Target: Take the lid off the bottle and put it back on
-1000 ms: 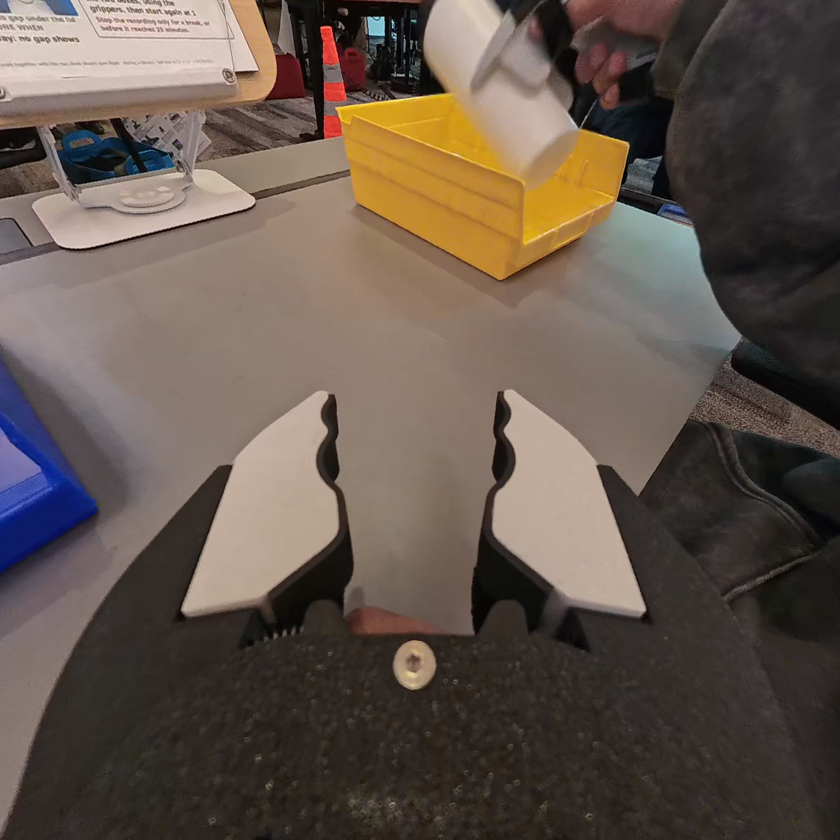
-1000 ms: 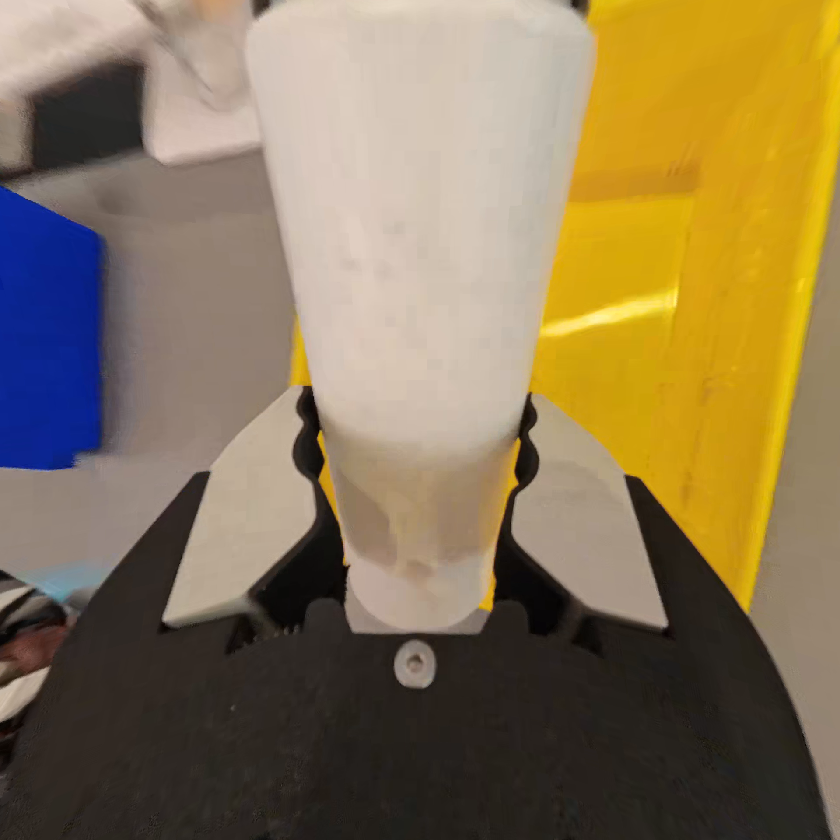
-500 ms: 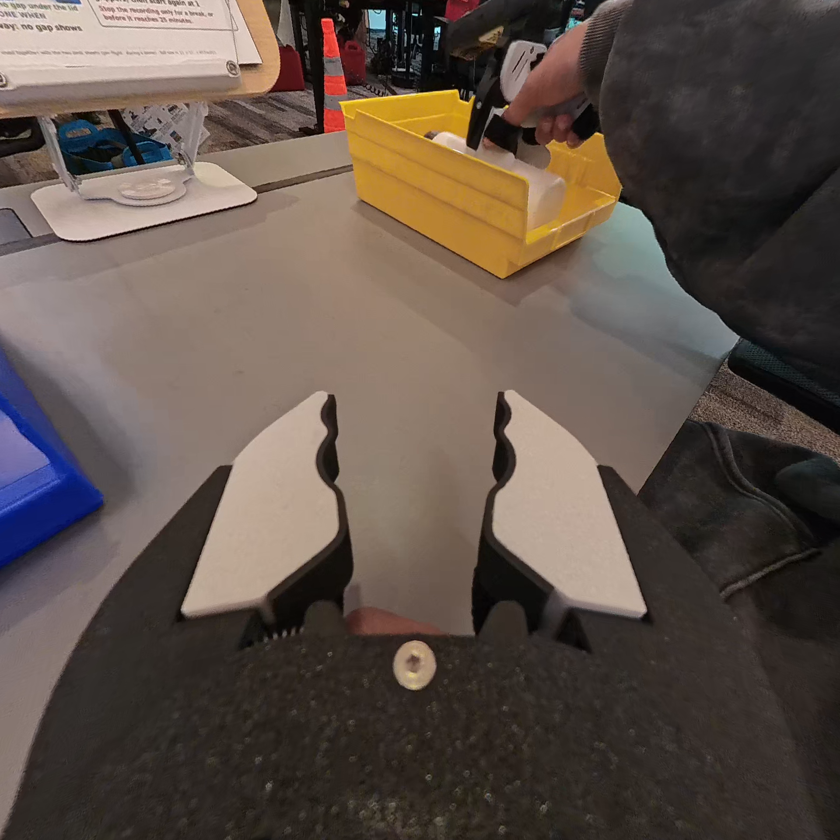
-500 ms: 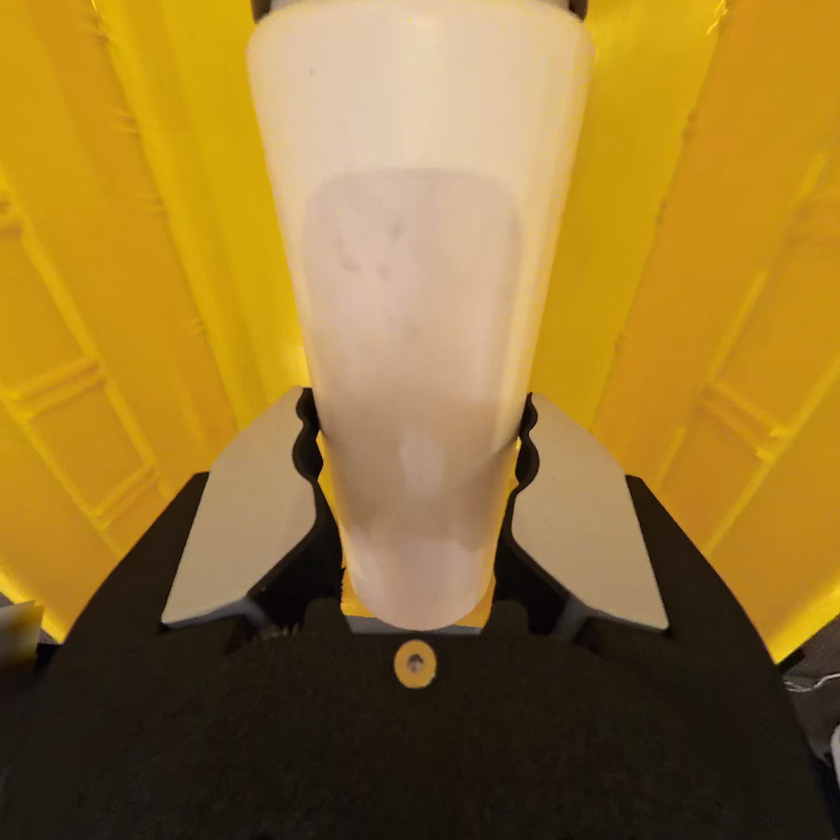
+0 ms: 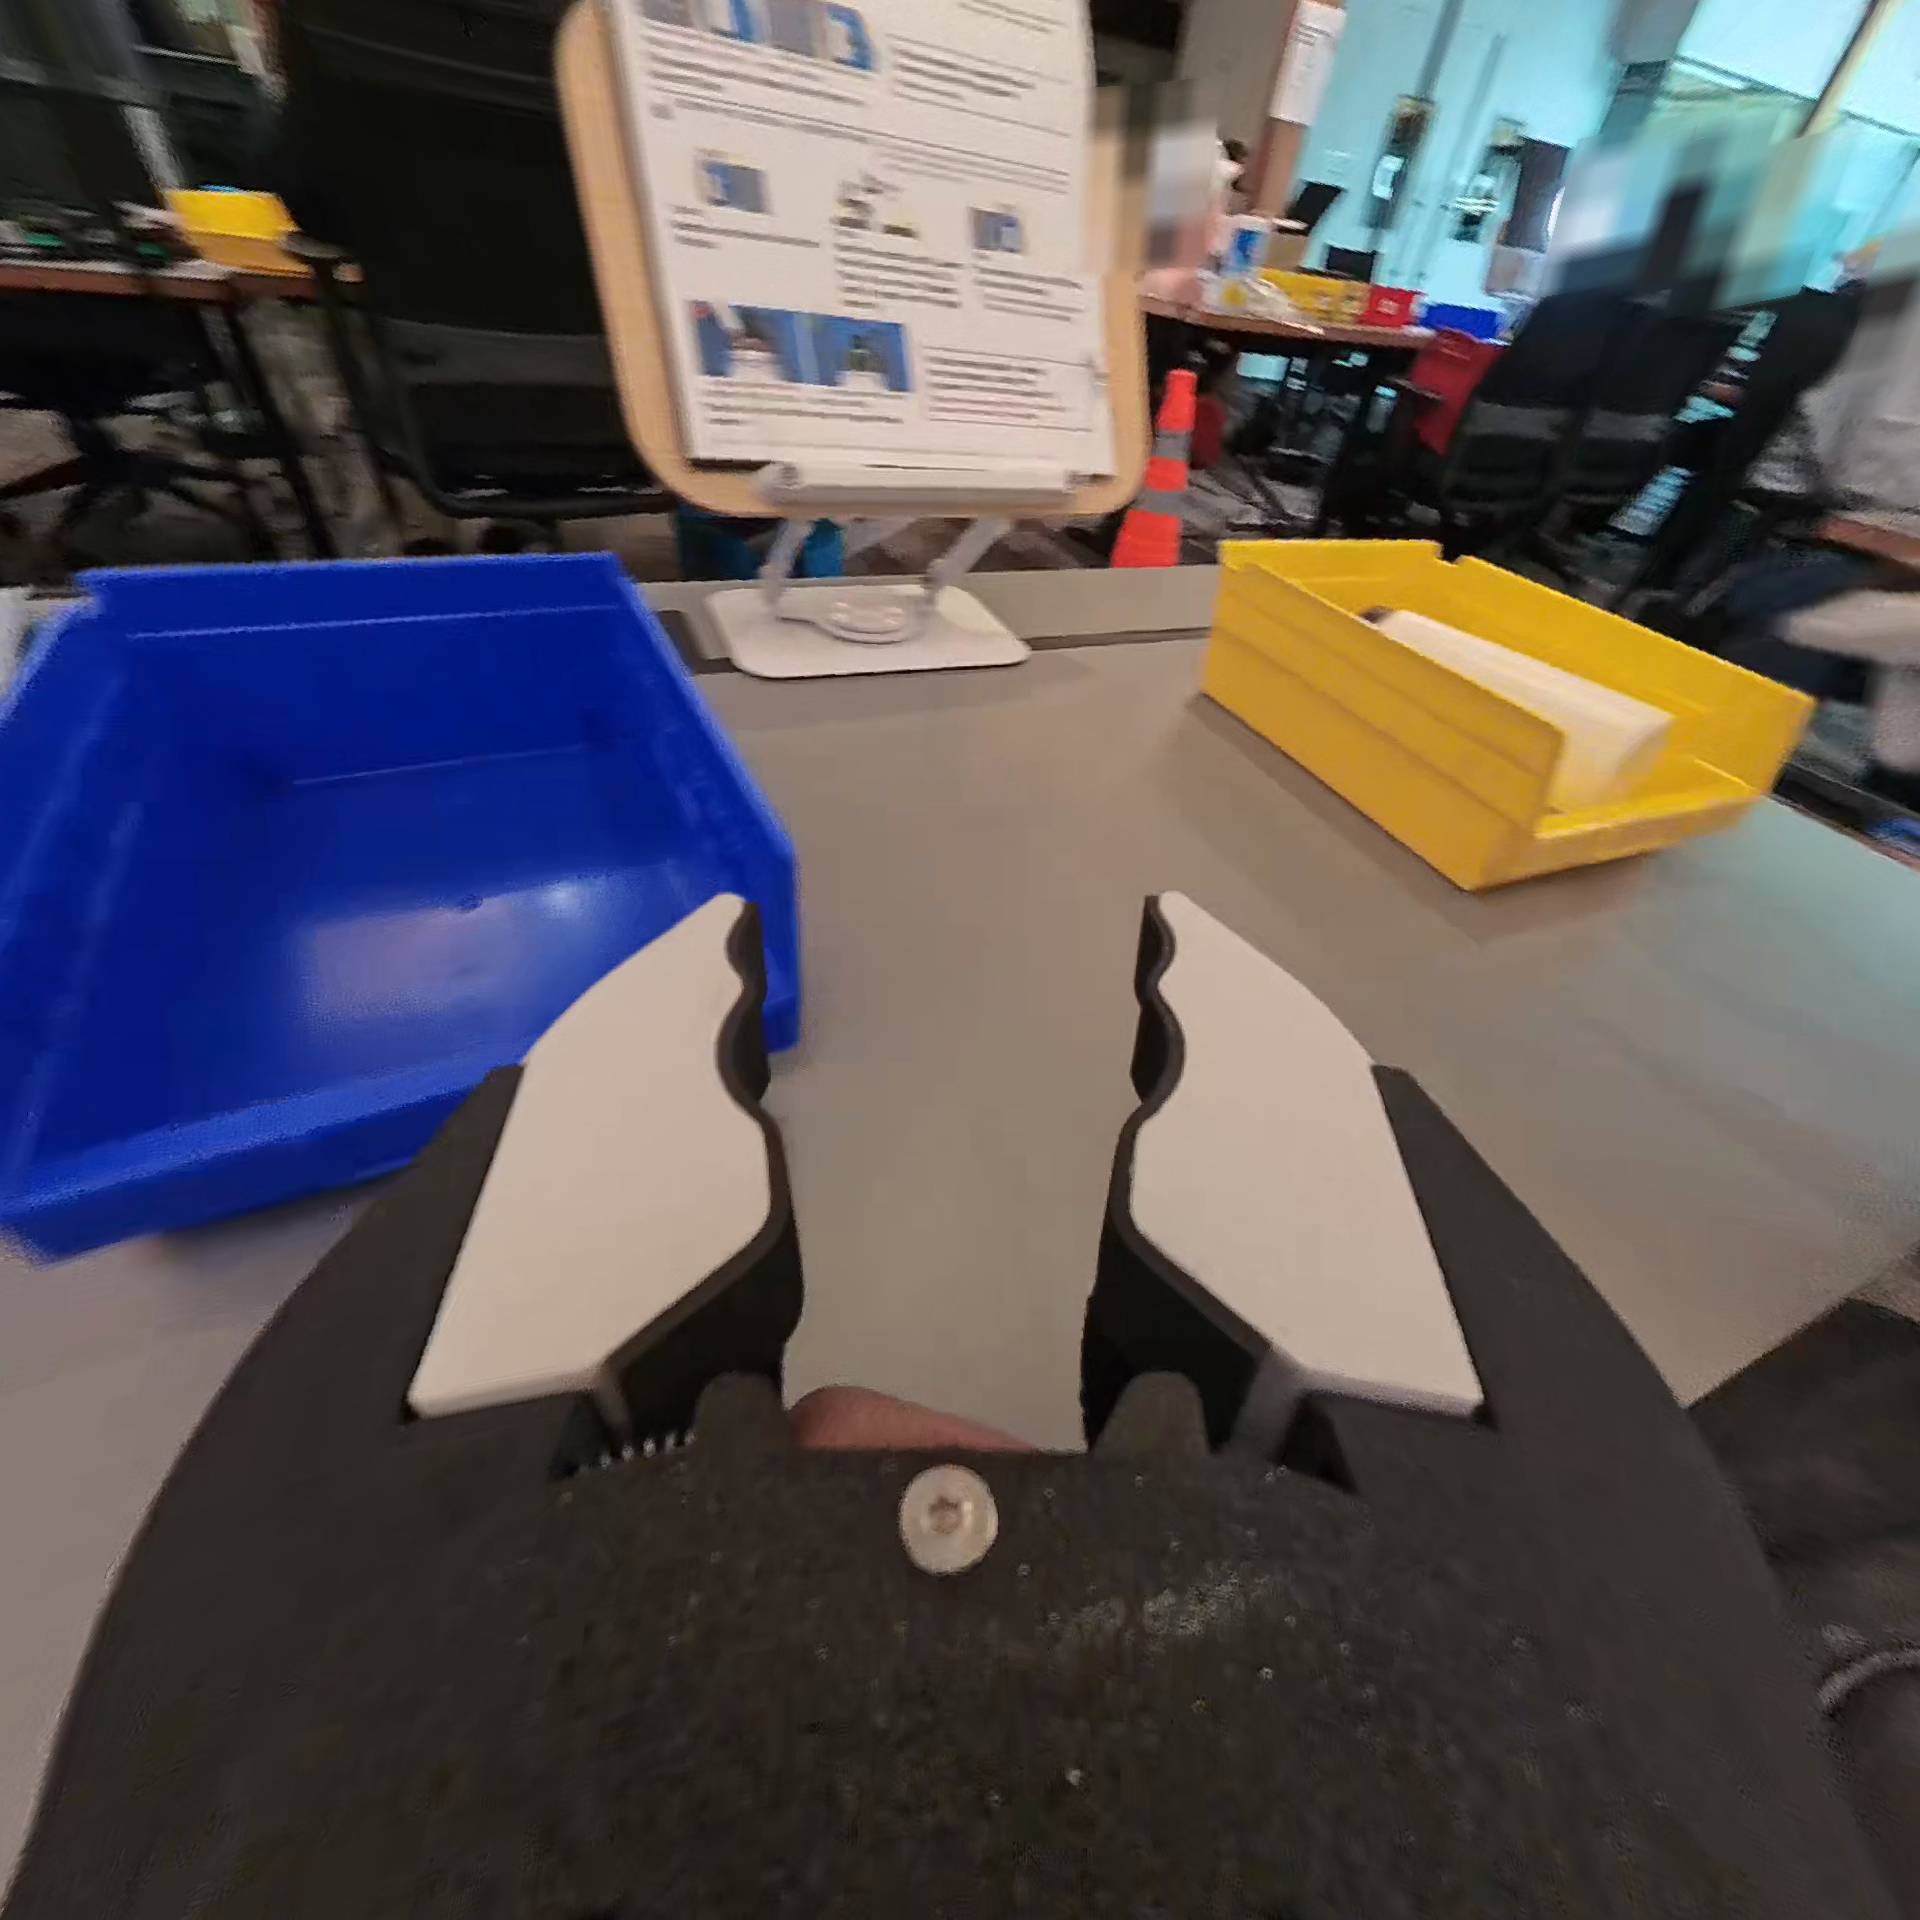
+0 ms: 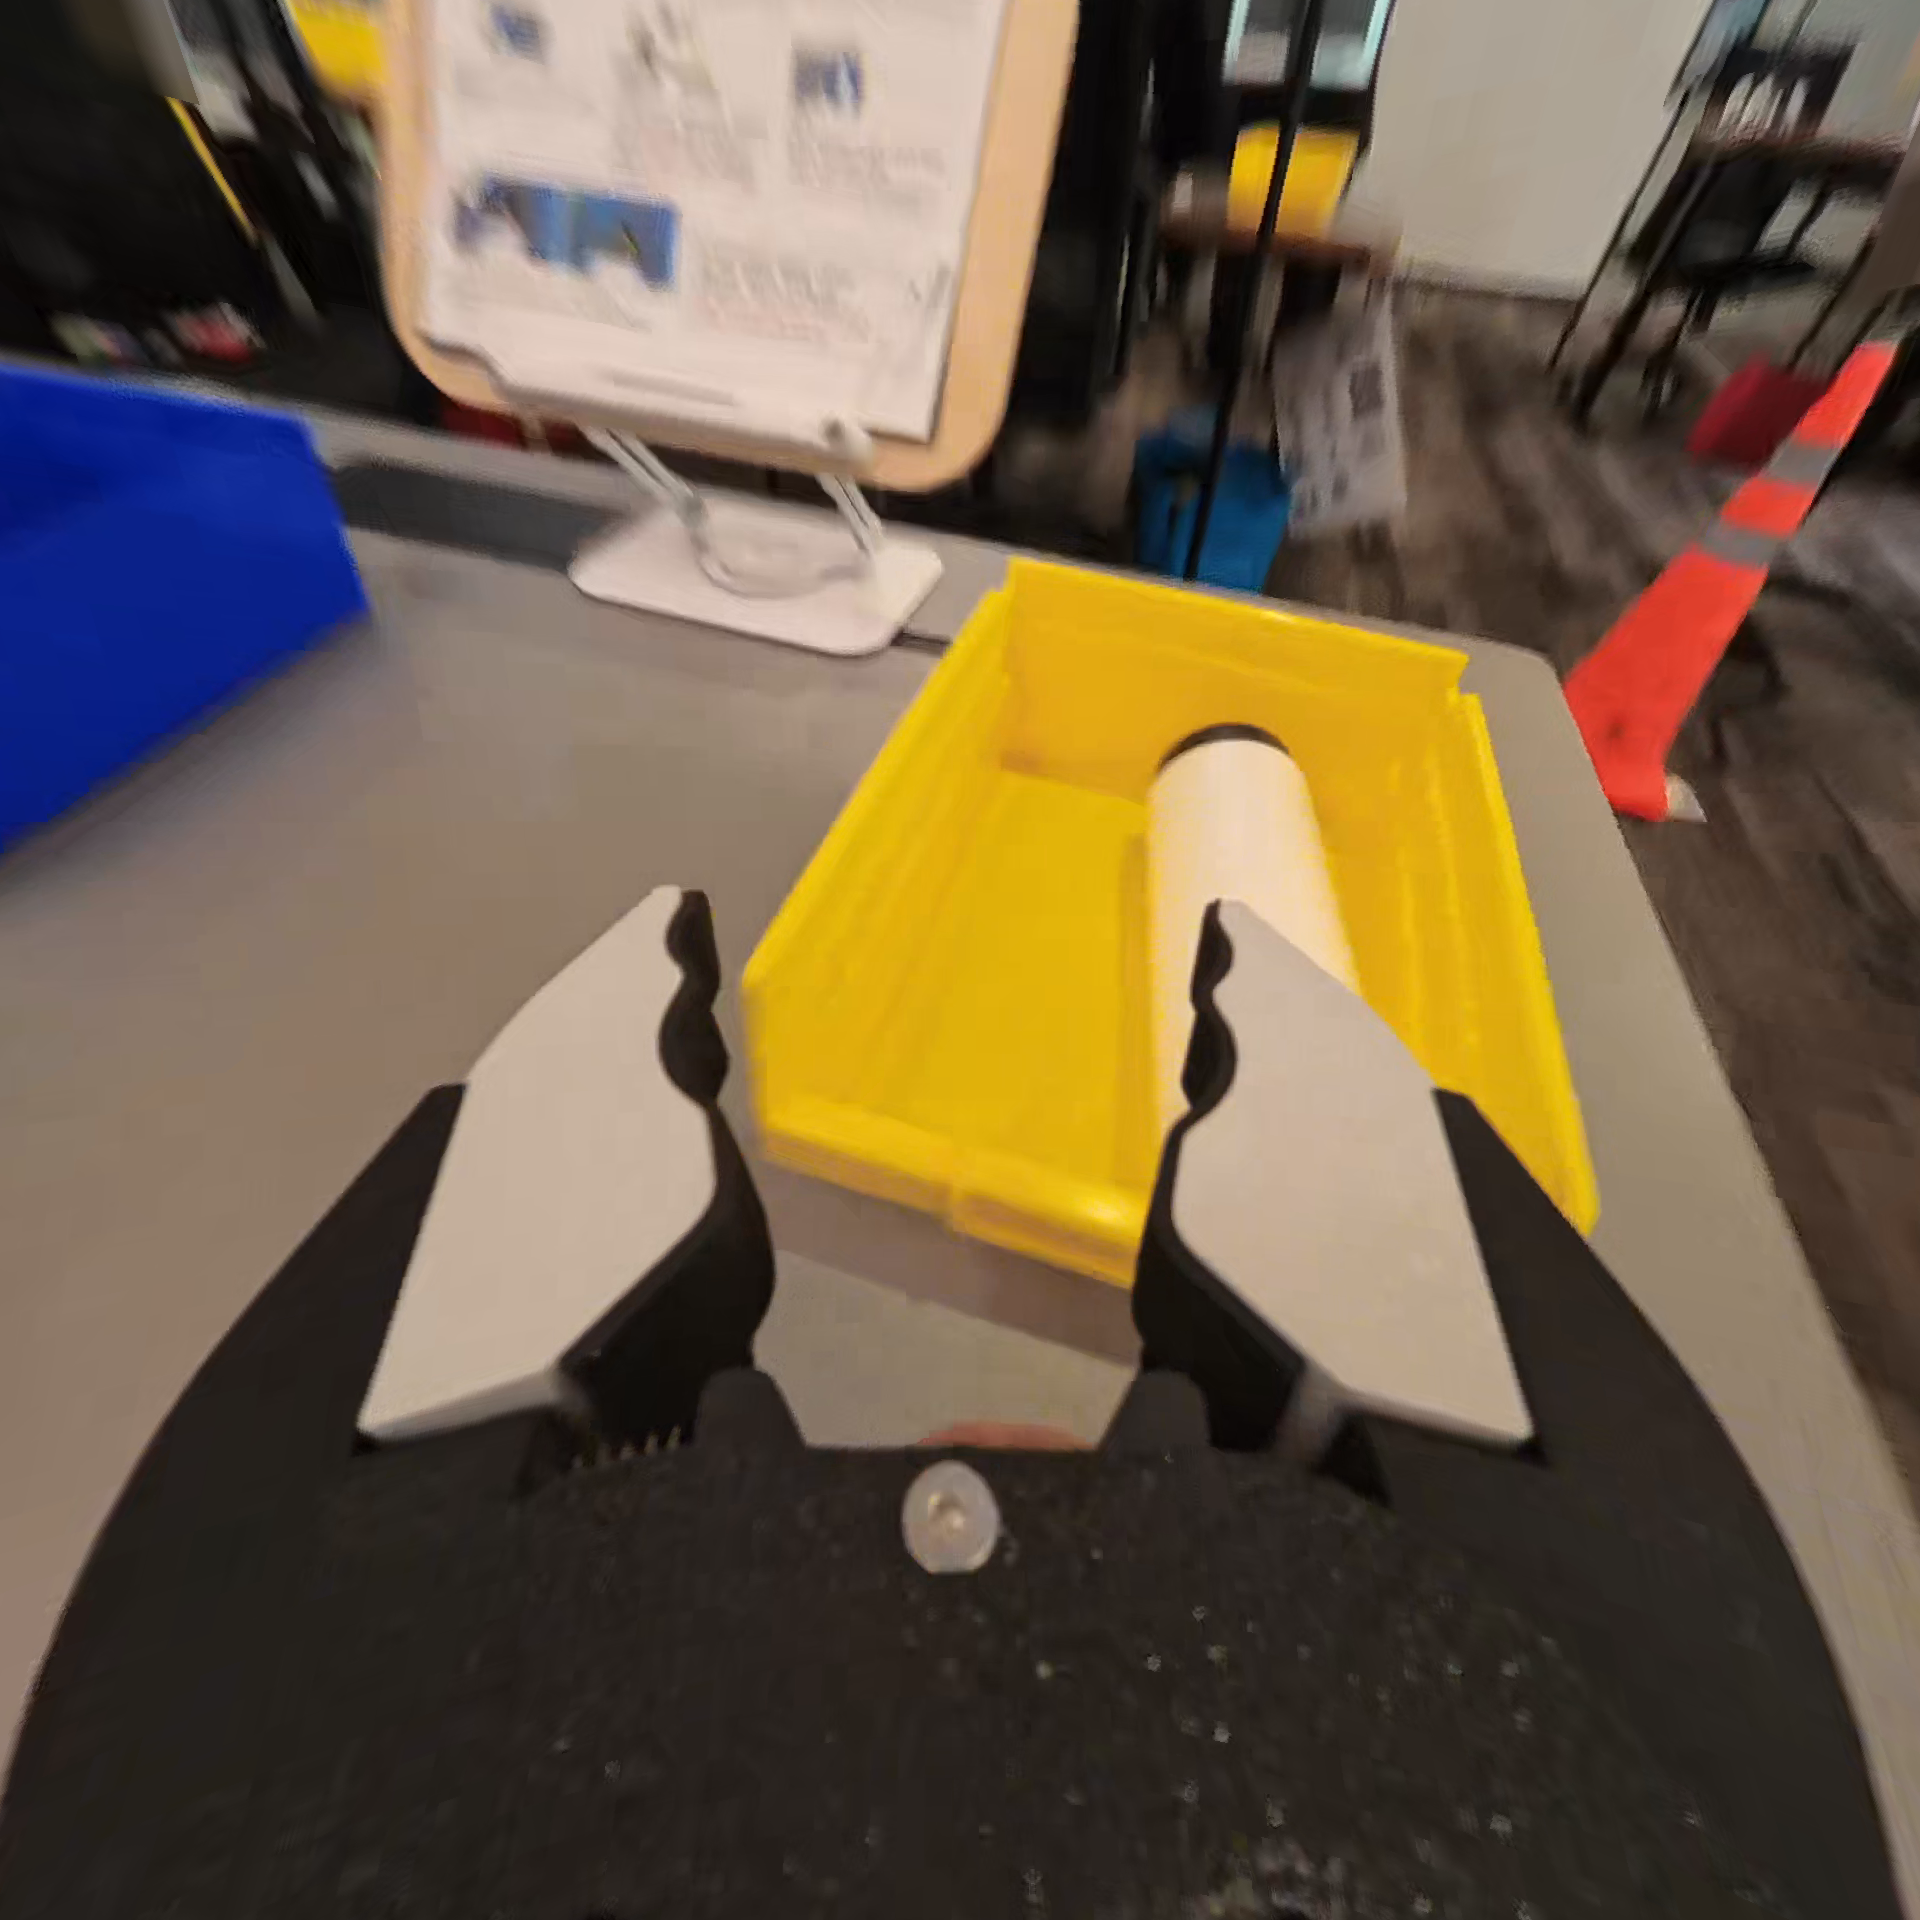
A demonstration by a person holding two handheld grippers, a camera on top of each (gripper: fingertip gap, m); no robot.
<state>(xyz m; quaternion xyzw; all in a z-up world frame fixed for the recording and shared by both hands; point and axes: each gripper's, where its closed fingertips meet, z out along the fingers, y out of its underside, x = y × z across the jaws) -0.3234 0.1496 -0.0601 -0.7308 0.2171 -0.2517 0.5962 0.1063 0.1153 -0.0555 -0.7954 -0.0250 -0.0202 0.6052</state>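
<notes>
Lying on its side in the yellow bin [image 6: 914, 997], one white bottle [image 6: 1242, 852] points its dark lid [image 6: 1226, 736] toward the bin's far wall, right of centre in the right wrist view. In the left wrist view the same bottle [image 5: 1527, 696] shows at the upper right, inside that bin [image 5: 1382, 758]. There are two bins on the grey counter [image 5: 966, 831]: the yellow one and one blue bin [image 5: 312, 852] at the left, which holds nothing. One clipboard stand [image 5: 862, 270] with printed sheets rises at the top centre, behind the counter's seam. One orange cone [image 6: 1704, 603] stands on the floor at the right.

The left gripper [image 5: 948, 925] hangs over bare counter at lower centre, its two fingers [image 5: 623, 1153] spread wide with nothing between them and touching nothing. The right gripper [image 6: 951, 920] sits just short of the yellow bin's near wall, its fingers [image 6: 582, 1143] likewise wide apart and empty. Its right finger overlaps the bottle in the frame; whether it touches cannot be told.
</notes>
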